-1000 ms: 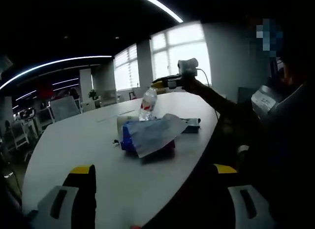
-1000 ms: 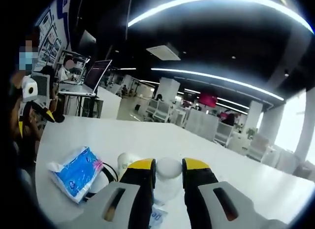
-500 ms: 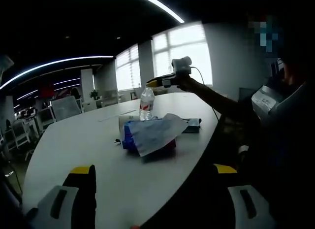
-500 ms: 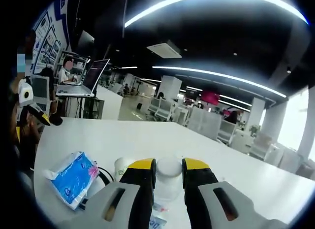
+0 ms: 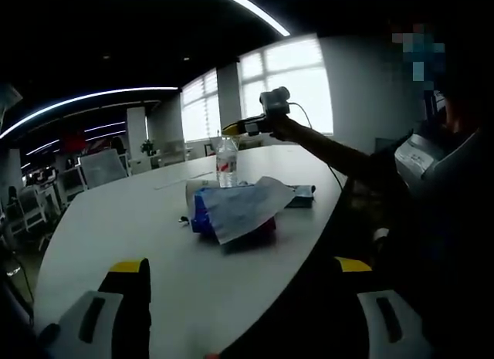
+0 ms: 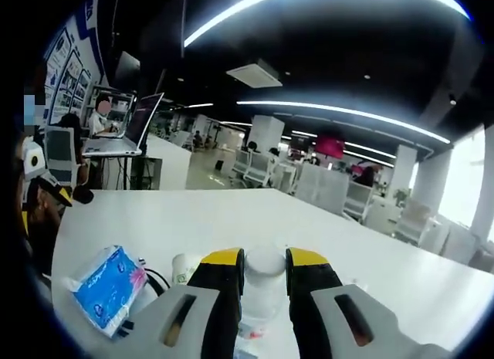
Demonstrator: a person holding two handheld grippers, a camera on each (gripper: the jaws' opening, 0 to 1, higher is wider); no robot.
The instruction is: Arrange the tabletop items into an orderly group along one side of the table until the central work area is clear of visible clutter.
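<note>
My right gripper (image 6: 265,257) is shut on the white cap and neck of a clear water bottle (image 6: 264,276). In the left gripper view the same bottle (image 5: 226,162) stands upright with a red label, held from above by the right gripper (image 5: 234,129) on an outstretched arm. Its base is hidden behind a blue tissue pack (image 5: 231,209) and a paper cup (image 5: 191,191). The tissue pack (image 6: 105,286) and the cup (image 6: 185,266) lie below and left of the bottle. My left gripper (image 5: 241,266) is open over the near table edge, holding nothing.
The white oval table (image 5: 116,220) has bare room on its left and far side. A dark flat item (image 5: 302,194) lies behind the tissue pack, and a black cable (image 6: 158,279) runs by the cup. A laptop (image 6: 123,131) stands beyond the table (image 6: 231,216). Office chairs (image 6: 332,191) fill the background.
The right gripper has carried the bottle a little to the left in the left gripper view. In its own view the tissue pack and cup have slid down. The left gripper has stayed still.
</note>
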